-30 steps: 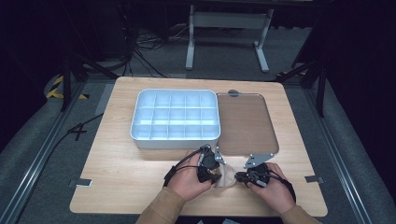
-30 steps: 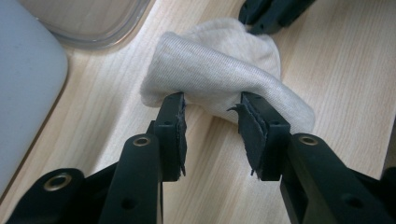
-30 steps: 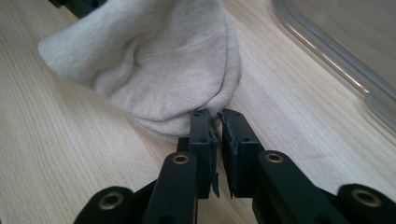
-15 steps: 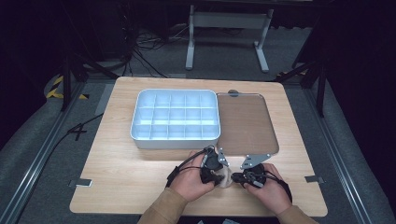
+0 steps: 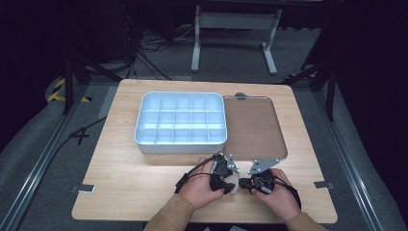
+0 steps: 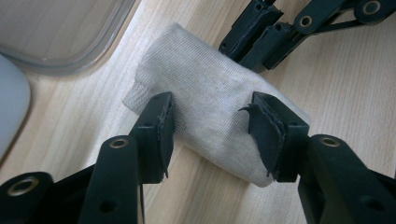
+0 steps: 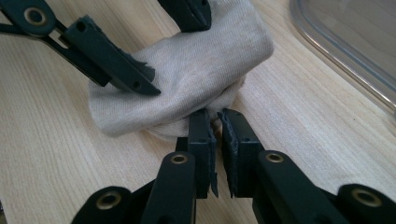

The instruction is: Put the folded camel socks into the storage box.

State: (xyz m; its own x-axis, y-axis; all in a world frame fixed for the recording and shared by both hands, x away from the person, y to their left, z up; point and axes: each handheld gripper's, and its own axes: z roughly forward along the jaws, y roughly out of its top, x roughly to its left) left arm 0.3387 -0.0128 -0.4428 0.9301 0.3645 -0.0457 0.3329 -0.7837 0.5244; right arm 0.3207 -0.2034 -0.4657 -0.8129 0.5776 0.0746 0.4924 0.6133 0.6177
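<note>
Lying on table [image 5: 144,187] near front edge, beside clear lid [image 5: 252,127]: rolled sock [image 6: 210,107], soft, light, prob. non-slip. Left gripper [image 6: 212,123] jaws just been opening, straddling roll, pads apparently off cloth. Right gripper [image 7: 217,126] pinched narrow on cuff fold. Best gripped mid-roll.

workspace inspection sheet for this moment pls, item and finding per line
surface: light wooden table, bare near its front edge
job's things: rolled beige cloth lying on the table
clutter: white compartment tray, clear lid beside it
grippers: left gripper straddles the roll, jaws have just been opening, pads off it; right gripper pinches a fold at the roll's end
cables: black cable trailing from the left gripper
surroundings: grey floor, metal stand behind
</note>
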